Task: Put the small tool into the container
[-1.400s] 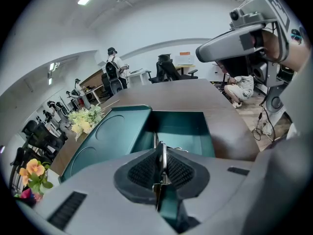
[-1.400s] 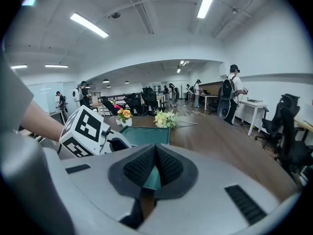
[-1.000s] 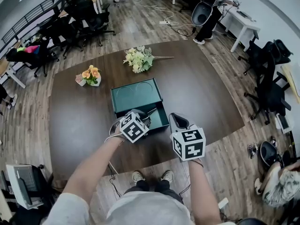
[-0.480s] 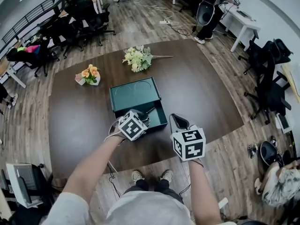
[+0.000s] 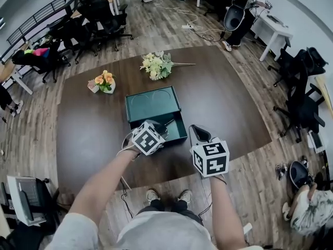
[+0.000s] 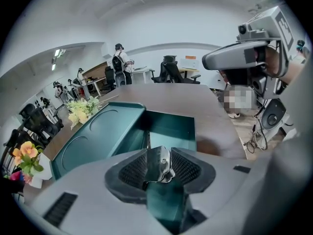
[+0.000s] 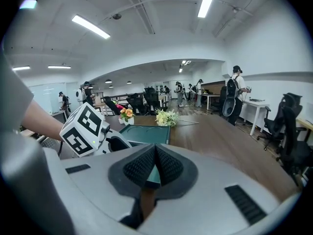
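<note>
Left tongs (image 6: 159, 154) are opening at the 6 o'clock edge of the container, while the right tongs (image 7: 155, 151) are pressed together on nothing, at about 4 o'clock from the same box. Beneath both spreads the broad dark desk (image 5: 223, 98). Near its middle lies the green container (image 5: 178, 130), its lid (image 5: 152, 103) folded open and flat toward 12 o'clock. Further out at 12 o'clock rests a pale bouquet (image 5: 158, 65), and at about 10 o'clock, well apart from the box, stands a pot of orange flowers (image 5: 104, 82). Smallest is the small tool (image 6: 160, 169), a shiny metal piece between the left pads, over the container's open well
</note>
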{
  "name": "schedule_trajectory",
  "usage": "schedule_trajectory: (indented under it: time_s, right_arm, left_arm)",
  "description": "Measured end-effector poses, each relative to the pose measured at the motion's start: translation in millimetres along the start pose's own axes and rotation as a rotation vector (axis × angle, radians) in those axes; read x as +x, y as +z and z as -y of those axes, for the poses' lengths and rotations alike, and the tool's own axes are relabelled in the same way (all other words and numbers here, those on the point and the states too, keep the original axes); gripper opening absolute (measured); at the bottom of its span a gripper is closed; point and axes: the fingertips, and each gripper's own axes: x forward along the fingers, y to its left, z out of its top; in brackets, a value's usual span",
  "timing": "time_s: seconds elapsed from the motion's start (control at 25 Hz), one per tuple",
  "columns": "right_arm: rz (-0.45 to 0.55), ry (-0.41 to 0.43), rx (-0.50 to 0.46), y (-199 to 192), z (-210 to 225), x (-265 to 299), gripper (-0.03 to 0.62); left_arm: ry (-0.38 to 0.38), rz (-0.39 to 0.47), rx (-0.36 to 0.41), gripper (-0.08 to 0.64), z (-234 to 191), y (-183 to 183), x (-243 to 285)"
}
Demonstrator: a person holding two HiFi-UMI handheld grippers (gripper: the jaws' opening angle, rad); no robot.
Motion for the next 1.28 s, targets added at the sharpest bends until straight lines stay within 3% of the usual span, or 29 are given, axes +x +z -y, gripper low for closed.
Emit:
schedule_trajectory:
  time_s: [0.28,0.56,1.28]
  right_arm:
    - [0.014,0.014,-0.011,11.0,-3.2,0.2,0.005]
    - [0.037,0.037,-0.021,25.1,-8.5,-0.7,0.005]
    - [0.107,0.111,-0.081,72.2,-29.8,12.2,0.005]
  left_arm:
    - [0.031,0.055,-0.053,0.149,-5.5,7.7,-15.9]
    - [0.109,0.131,-0.129,0.135,-19.3,15.7,-44.8]
    - [0.410,0.368,-0.391,0.075,-82.4,4.4,-157.0]
